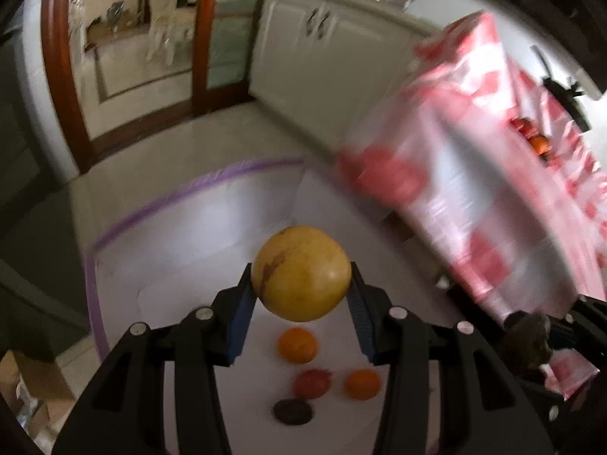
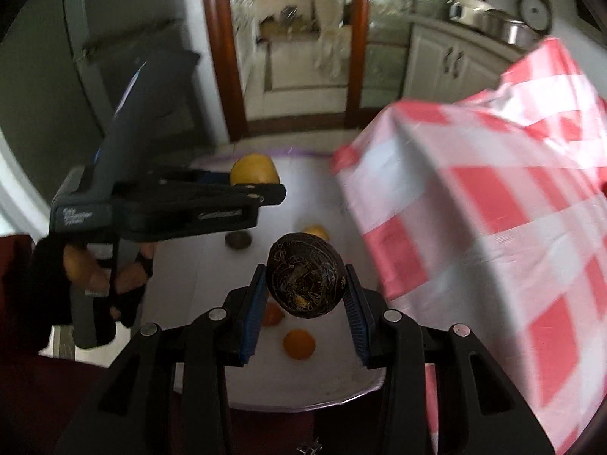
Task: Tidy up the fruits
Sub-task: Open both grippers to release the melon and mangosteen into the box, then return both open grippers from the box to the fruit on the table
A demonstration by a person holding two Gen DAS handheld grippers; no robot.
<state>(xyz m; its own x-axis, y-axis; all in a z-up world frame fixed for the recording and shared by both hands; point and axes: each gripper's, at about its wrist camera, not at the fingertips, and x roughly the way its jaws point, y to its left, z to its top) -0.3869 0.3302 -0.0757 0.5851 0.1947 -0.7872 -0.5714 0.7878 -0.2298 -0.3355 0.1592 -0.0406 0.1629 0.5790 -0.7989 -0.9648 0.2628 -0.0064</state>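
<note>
My left gripper (image 1: 301, 284) is shut on a large yellow fruit (image 1: 301, 273) and holds it above the white table (image 1: 182, 265). It also shows in the right wrist view (image 2: 261, 185) with the yellow fruit (image 2: 253, 168). My right gripper (image 2: 305, 286) is shut on a dark wrinkled fruit (image 2: 305, 278), raised above the table. On the table lie two oranges (image 1: 297, 345) (image 1: 362, 383), a red fruit (image 1: 312, 383) and a dark fruit (image 1: 293, 411). A red-and-white checked bag (image 2: 493, 220) hangs at the right; fruits (image 1: 531, 134) show inside it.
The white table has a purple edge (image 1: 151, 208). Behind it are a tiled floor, white cabinets (image 1: 322, 57) and a wooden door frame (image 1: 205, 38). A cardboard box (image 1: 26, 390) sits at the lower left.
</note>
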